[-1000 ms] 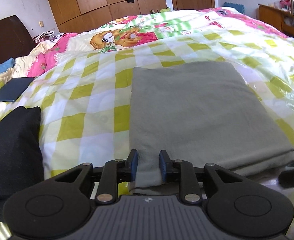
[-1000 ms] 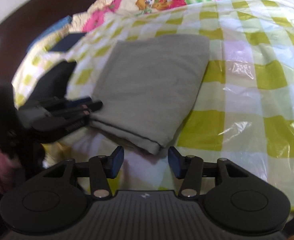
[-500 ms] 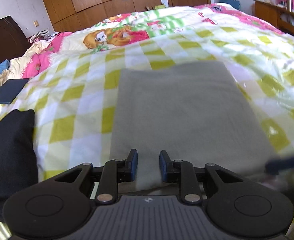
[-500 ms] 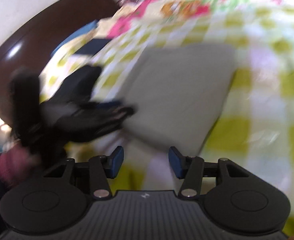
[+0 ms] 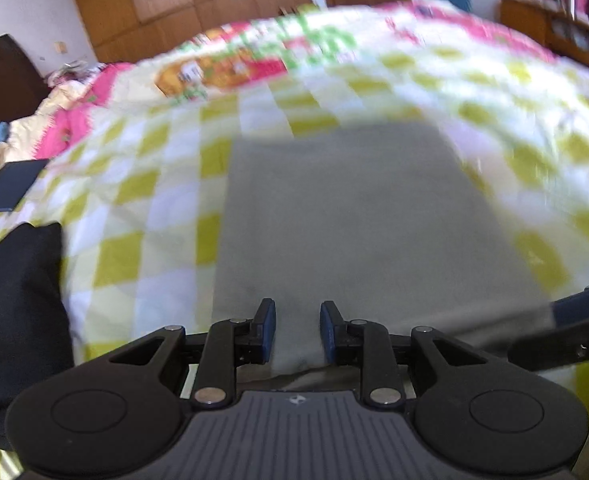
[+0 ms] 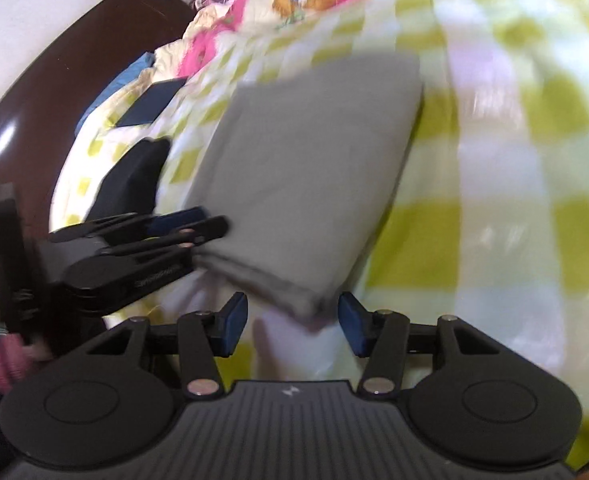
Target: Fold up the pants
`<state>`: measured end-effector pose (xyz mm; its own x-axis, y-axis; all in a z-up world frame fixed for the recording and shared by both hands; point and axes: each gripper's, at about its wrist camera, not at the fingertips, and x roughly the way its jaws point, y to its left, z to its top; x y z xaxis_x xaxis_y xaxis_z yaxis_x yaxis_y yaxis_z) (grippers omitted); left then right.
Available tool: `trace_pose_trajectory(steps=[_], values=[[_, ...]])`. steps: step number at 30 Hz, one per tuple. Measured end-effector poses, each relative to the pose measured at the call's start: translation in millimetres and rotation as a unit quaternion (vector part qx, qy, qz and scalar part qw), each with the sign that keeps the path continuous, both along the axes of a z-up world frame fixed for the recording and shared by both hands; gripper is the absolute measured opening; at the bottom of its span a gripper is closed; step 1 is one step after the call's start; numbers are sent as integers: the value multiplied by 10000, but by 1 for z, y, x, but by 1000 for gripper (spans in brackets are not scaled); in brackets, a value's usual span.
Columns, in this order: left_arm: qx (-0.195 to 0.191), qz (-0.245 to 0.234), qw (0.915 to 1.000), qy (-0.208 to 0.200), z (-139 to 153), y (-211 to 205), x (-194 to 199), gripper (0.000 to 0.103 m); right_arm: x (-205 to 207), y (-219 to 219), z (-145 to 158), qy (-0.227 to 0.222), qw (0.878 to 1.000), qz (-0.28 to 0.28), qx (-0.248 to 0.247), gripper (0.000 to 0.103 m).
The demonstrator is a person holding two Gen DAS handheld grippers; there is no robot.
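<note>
Left claw point(image 5: 297, 330) straddles grey pants point(image 5: 358, 216), folded flat, rectangular.

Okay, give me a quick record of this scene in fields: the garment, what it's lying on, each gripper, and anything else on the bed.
garment: grey pants, folded into a flat rectangle
surface: checked bedspread, yellow-green and white
left gripper: near edge of the pants between its fingers; grip unclear
right gripper: open, near corner of the pants between its fingers, pads clear
other items: black garment beside the pants; dark flat item farther back
image quality: motion-blurred
</note>
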<state>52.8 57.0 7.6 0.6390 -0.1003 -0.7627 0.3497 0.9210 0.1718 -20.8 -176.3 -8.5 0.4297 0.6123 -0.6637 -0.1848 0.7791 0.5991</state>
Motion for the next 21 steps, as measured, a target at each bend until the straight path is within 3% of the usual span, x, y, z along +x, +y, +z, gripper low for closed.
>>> trace_pose_trajectory(steps=[4, 9, 13, 19, 20, 21], values=[[-63, -140, 9999, -54, 9, 8, -13, 39, -5, -18, 15, -220, 9993, -235, 200, 52], [-569, 11, 9981, -218, 29, 21, 7, 46, 22, -38, 11, -359, 9964, -764, 66, 58], [-545, 112, 9979, -334, 19, 19, 36, 47, 48, -32, -9, -50, 9961, -851, 212, 58], [-529, 33, 9986, 18, -13, 19, 61, 58, 64, -36, -30, -94, 9944, -836, 643, 60], [-588, 81, 9982, 43, -14, 21, 61, 60, 66, -38, -32, -85, 9939, -833, 720, 59], [-688, 162, 9974, 104, -14, 24, 62, 60, 67, -39, -33, -84, 9939, -815, 737, 52]])
